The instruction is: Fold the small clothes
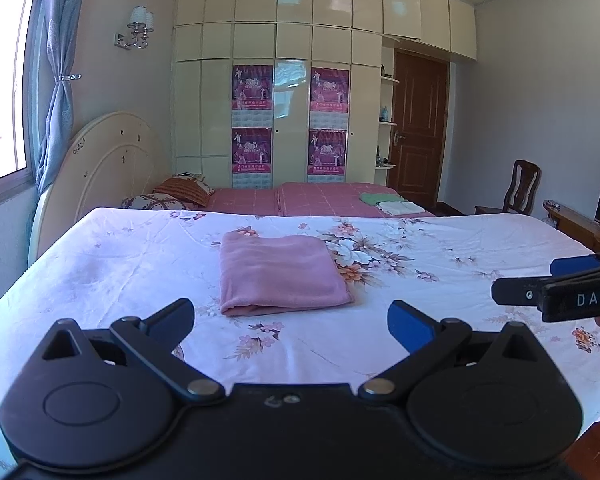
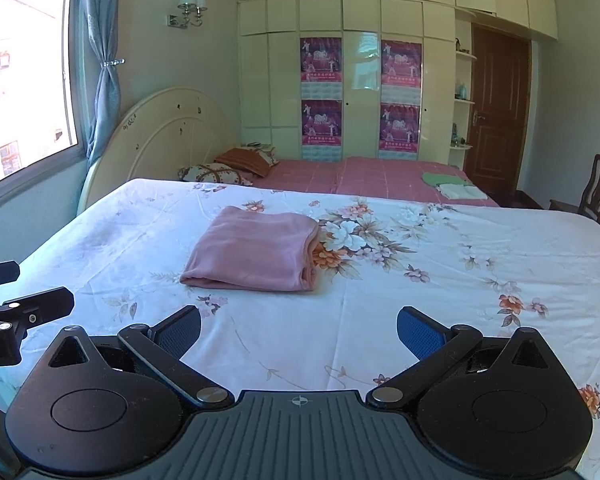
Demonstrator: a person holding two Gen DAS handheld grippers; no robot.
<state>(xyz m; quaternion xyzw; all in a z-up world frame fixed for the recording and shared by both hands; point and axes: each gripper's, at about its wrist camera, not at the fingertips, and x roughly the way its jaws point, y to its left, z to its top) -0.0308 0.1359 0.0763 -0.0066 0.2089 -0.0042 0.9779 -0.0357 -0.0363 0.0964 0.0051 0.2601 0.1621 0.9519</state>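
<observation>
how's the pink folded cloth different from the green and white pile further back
The pink cloth is one piece in one colour; the far pile is a green piece with a white one beside or partly on it.
The pink cloth lies on the white floral sheet; the far pile lies on the pink checked bedding.
The pink cloth sits close in front of both open grippers; the pile is well beyond them.
Both are folded flat and touched by neither gripper.

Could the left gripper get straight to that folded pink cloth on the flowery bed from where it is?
Probably yes. The left gripper has its jaws wide open and the folded pink cloth lies just ahead on the floral sheet, with only bare sheet between. The right gripper is off to the side.
</observation>
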